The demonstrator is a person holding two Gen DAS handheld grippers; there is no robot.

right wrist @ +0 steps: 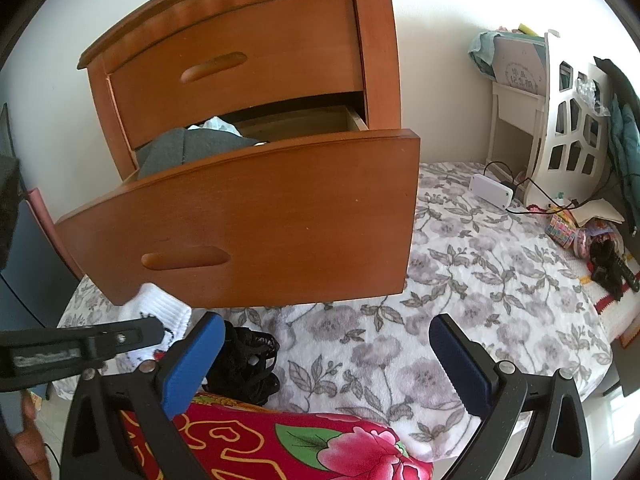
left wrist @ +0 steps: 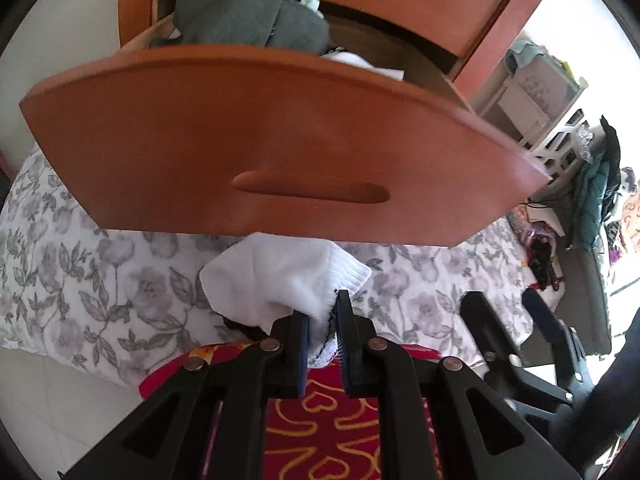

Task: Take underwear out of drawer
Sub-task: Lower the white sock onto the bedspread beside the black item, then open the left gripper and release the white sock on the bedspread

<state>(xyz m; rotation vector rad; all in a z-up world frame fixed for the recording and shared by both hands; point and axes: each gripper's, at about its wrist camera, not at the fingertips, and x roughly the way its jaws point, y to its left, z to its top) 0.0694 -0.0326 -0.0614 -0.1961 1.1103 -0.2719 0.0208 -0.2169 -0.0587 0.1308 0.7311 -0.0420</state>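
The wooden nightstand's lower drawer (left wrist: 280,140) (right wrist: 260,220) stands pulled out over the bed. Grey clothing (left wrist: 248,20) (right wrist: 180,148) and some white fabric (left wrist: 360,62) lie inside it. My left gripper (left wrist: 323,316) (right wrist: 160,330) is shut on a white ribbed garment (left wrist: 288,276) (right wrist: 160,308), held low in front of the drawer face, just above the bedspread. A black lacy piece of underwear (right wrist: 244,360) lies on the bed beside it. My right gripper (right wrist: 326,344) (left wrist: 508,308) hovers open over the bed to the right, with nothing between its fingers.
A floral grey-and-white bedspread (right wrist: 460,280) covers the bed, and a red flowered blanket (right wrist: 300,440) lies at the near edge. A white box with a cable (right wrist: 490,190), a white shelf unit (right wrist: 560,132) and small clutter (right wrist: 592,240) sit at the far right.
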